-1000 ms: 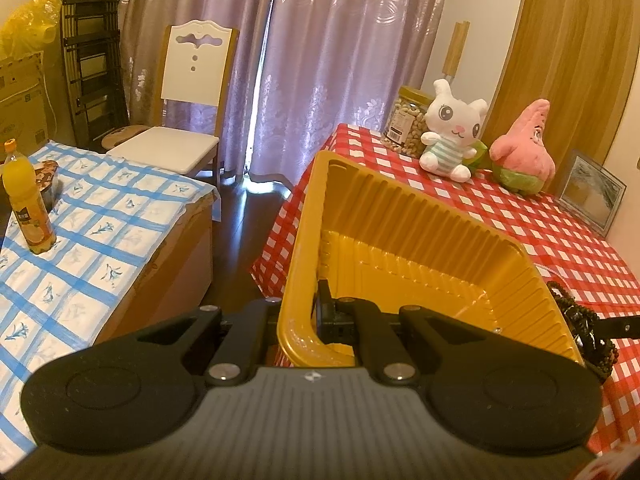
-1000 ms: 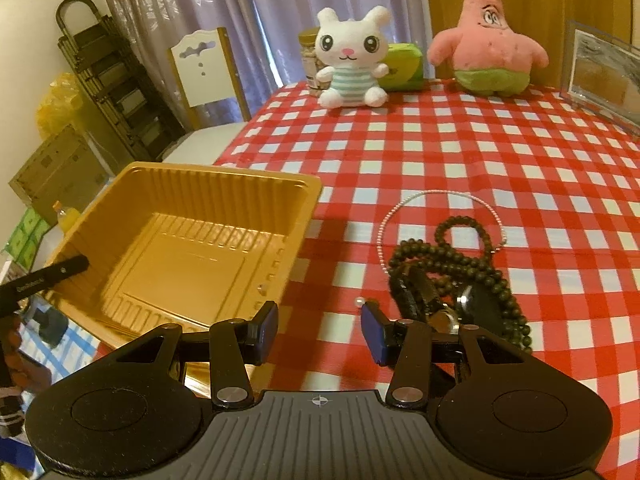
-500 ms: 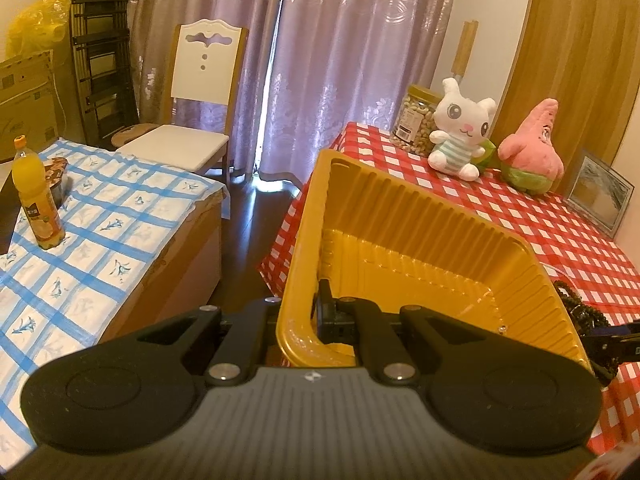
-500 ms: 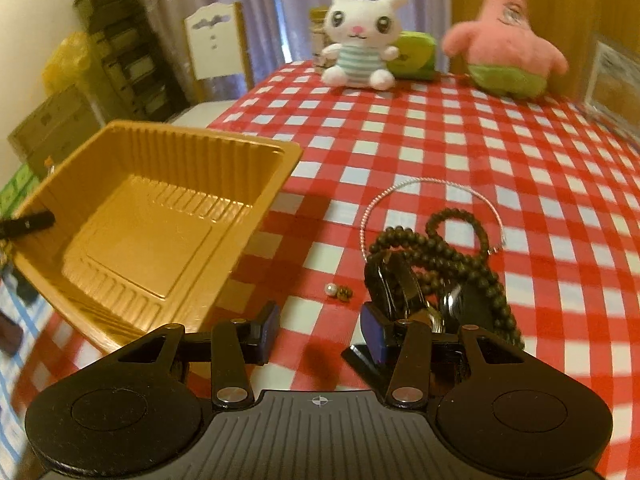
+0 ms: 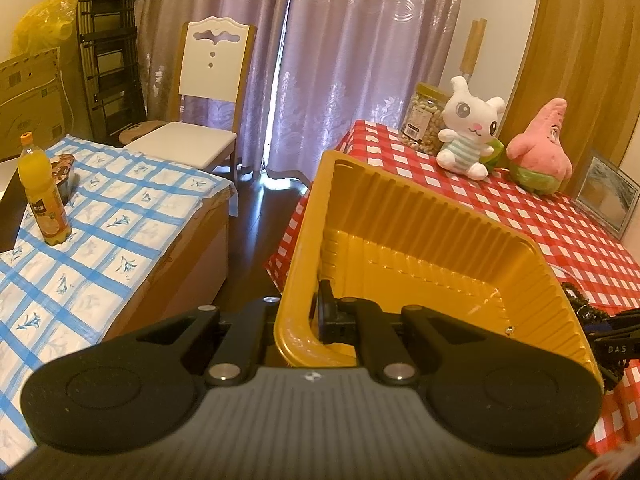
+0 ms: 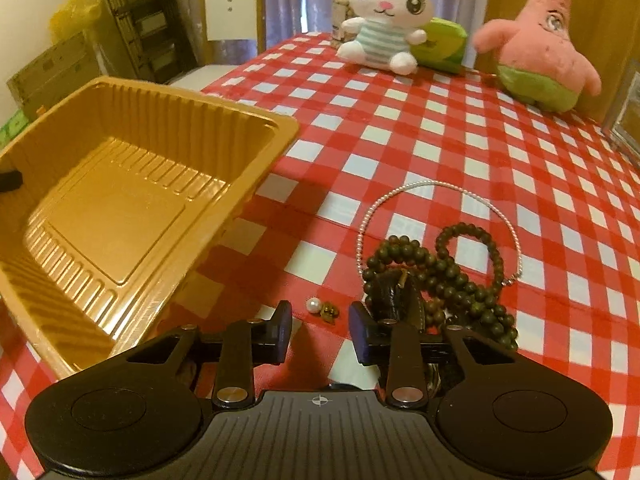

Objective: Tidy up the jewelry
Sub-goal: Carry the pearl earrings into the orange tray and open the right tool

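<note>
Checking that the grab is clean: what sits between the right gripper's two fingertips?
In the right wrist view, the right gripper, its jaws just closing in, brackets a small pearl earring and a dark stud lying on the checked cloth, untouched.

Tablecloth: we see a red and white checked cloth point(image 6: 400, 128) on the table.
Bunny: our white bunny toy point(image 6: 384, 16) in a striped shirt sits at the far end.
Pink star: a pink star toy point(image 6: 540, 56) sits near the bunny, to its right.
Green thing: something green point(image 6: 442, 46) lies between them; we cannot tell what it is.
Jar: a jar of nuts point(image 5: 424, 120) stands just behind the bunny.
Picture: a framed picture point(image 5: 606, 194) leans at the right edge.
Chair: we see a white chair point(image 5: 204, 100) by the purple curtains point(image 5: 340, 60).
Bottle: an orange drink bottle point(image 5: 42, 192) stands on a blue and white cloth point(image 5: 100, 232).
Box: a cardboard box point(image 5: 30, 96) sits far left.
</note>
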The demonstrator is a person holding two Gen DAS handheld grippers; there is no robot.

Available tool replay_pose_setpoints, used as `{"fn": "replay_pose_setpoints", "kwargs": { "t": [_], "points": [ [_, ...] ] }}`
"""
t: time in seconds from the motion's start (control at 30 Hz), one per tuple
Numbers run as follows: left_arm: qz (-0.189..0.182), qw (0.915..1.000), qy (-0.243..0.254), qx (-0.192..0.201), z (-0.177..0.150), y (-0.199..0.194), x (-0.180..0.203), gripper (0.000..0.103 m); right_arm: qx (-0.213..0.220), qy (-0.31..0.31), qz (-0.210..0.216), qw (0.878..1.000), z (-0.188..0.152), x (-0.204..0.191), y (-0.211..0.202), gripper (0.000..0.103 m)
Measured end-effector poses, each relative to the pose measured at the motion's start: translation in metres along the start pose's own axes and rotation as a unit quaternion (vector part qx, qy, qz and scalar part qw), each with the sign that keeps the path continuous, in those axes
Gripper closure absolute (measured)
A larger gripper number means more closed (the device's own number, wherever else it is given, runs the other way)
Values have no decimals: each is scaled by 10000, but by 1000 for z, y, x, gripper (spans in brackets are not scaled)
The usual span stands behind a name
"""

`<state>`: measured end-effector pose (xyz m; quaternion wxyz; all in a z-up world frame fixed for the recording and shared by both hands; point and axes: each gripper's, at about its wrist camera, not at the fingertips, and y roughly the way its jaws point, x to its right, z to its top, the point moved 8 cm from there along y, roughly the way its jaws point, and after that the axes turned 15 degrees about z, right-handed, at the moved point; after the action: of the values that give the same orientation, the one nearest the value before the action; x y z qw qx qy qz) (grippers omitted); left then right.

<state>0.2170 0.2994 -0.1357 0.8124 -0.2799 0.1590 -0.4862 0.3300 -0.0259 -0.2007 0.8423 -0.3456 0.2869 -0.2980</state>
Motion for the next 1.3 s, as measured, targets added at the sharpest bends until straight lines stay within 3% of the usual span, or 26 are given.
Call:
{"fn": "replay_pose_setpoints", "kwargs": {
  "t": [0.23, 0.4, 0.6, 0.77, 0.93, 1.3],
  "points": [
    [16, 10000, -1, 2, 1, 1, 1, 97, -117, 69, 62, 9999, 4, 1, 7, 86],
    [14, 10000, -10, 5, 1, 2, 1, 97, -141, 18, 24, 9999, 5, 0, 6, 87],
    [5, 10000, -18, -1, 1, 3, 0, 97, 180, 41, 86, 9998, 19, -10, -17, 87],
    [-14, 10000, -4, -21, 0, 3, 1, 97, 408, -99, 668, 9969, 41, -40, -40, 87],
    [-43, 10000, 8, -36, -3, 2, 1, 98, 176, -501, 1284, 9903, 49, -75, -40, 87],
    [98, 9998, 79, -173, -5, 0, 1, 97, -152, -571, 1399, 9884, 34, -88, -9, 87]
  ]
}}
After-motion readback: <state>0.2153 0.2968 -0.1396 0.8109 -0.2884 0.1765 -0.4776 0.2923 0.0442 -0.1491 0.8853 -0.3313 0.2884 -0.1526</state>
